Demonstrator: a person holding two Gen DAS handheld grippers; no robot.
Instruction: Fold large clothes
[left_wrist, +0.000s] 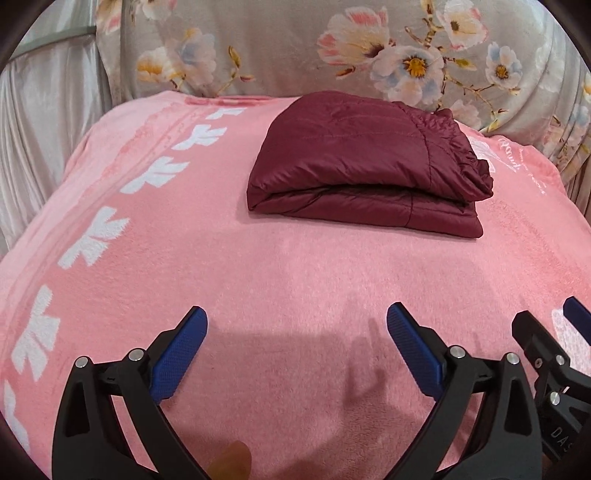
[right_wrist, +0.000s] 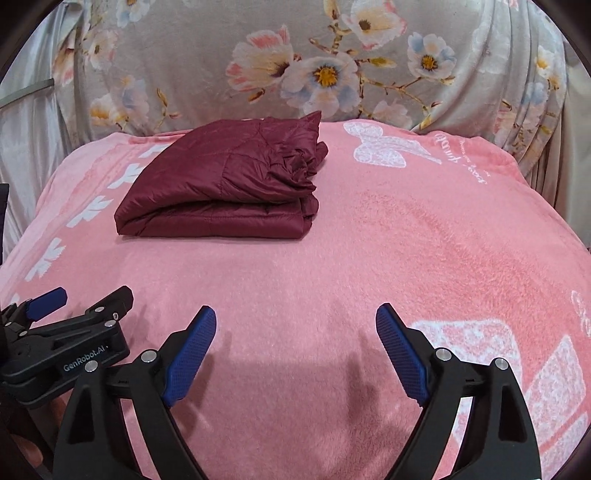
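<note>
Your left gripper (left_wrist: 297, 325) is hovering low over the near part of the pink blanket (left_wrist: 295, 280), its jaws spread wide and gripping nothing; the textured blue pads (left_wrist: 181, 354) are angling outward from the black arms, clear of the fleece. It is pointing straight ahead toward the folded garment, casting a soft shadow on the pile beneath.

Just beside it, your right gripper (right_wrist: 295, 325) is sitting in the same pose: jaws released and wide apart, empty, blue ribbed pads (right_wrist: 402, 354) slanting apart above the blanket (right_wrist: 406, 240). From this camera the left gripper (right_wrist: 79, 297) is showing at the left edge, level with the right one and near it.

The maroon jacket (left_wrist: 362, 166) is lying folded into a thick, rounded rectangle on the far half of the blanket, well apart from both tools. Its quilted, slightly shiny fabric is stacking in layers, with a gathered, crumpled edge at its right side (right_wrist: 295, 166). The blanket is plush, with white leaf shapes running down its left border (left_wrist: 92, 236) and a white butterfly print (right_wrist: 384, 147) to the right. Behind, a grey floral fabric (right_wrist: 314, 70) is draping upright.
</note>
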